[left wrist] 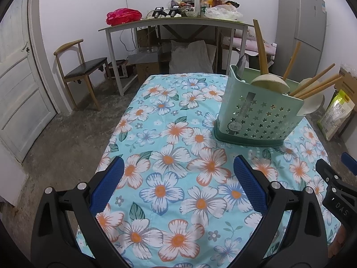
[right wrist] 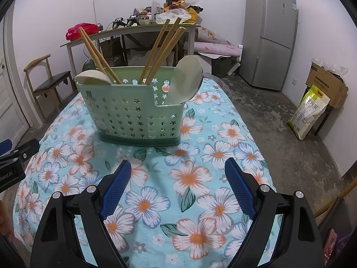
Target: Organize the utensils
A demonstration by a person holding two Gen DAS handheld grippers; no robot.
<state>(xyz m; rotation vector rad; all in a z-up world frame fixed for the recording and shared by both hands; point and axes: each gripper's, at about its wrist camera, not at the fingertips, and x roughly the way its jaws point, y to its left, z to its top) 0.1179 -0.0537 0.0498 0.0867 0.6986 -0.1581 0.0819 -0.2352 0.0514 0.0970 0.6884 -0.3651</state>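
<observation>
A pale green utensil caddy [left wrist: 256,114] [right wrist: 133,111] with star-shaped holes stands upright on the floral tablecloth [left wrist: 174,156] [right wrist: 169,178]. Wooden chopsticks [right wrist: 160,51] [left wrist: 316,84], cream ladles [right wrist: 185,80] [left wrist: 270,81] and a knife blade [left wrist: 241,64] stick out of it. My left gripper [left wrist: 178,163] hovers open over bare cloth, left of and nearer than the caddy. In front of the caddy my right gripper [right wrist: 177,165] is open too, with nothing between its fingers. Each gripper shows at the edge of the other's view.
Behind the table stand a cluttered grey desk [left wrist: 169,21] [right wrist: 133,31], a wooden chair [left wrist: 78,71] and a door [left wrist: 20,89] at the left. A silver fridge [right wrist: 270,35] stands at the right, with a cardboard box [right wrist: 328,84] and a rice bag [right wrist: 308,114] on the floor.
</observation>
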